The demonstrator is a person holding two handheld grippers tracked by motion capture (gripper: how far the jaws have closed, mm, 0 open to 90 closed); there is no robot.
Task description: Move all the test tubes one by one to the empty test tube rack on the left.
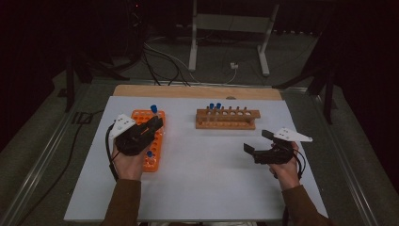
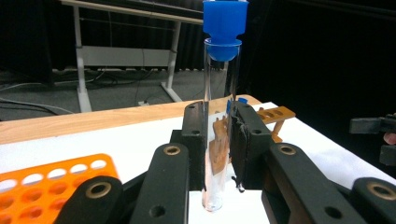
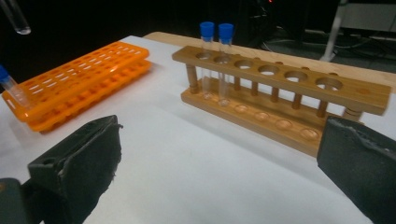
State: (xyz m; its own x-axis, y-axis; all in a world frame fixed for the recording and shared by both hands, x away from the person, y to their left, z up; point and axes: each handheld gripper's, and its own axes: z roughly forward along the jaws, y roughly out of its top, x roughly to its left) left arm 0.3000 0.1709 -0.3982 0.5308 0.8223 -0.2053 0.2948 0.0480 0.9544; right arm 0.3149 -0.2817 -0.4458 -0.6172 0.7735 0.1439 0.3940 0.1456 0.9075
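- High view: the left gripper (image 1: 157, 123) sits over the orange rack (image 1: 160, 141) at the left of the white table (image 1: 202, 188), clamped on a clear test tube (image 1: 154, 109) whose blue cap rises above the jaws.
- Left gripper view: the test tube (image 2: 219, 116) stands upright between the two black pads, both pressing on its glass; its rounded bottom hangs below them, above the white surface, clear of the orange rack (image 2: 42, 182).
- High view: the right gripper (image 1: 258, 141) is well apart at the right of the table, jaws spread and holding nothing.
- Right gripper view: the wooden rack (image 3: 285, 98) lies ahead between the spread jaws, with two blue-capped tubes (image 3: 215, 60) upright in its end holes; another capped tube (image 3: 11, 88) leans in the orange rack (image 3: 79, 79).
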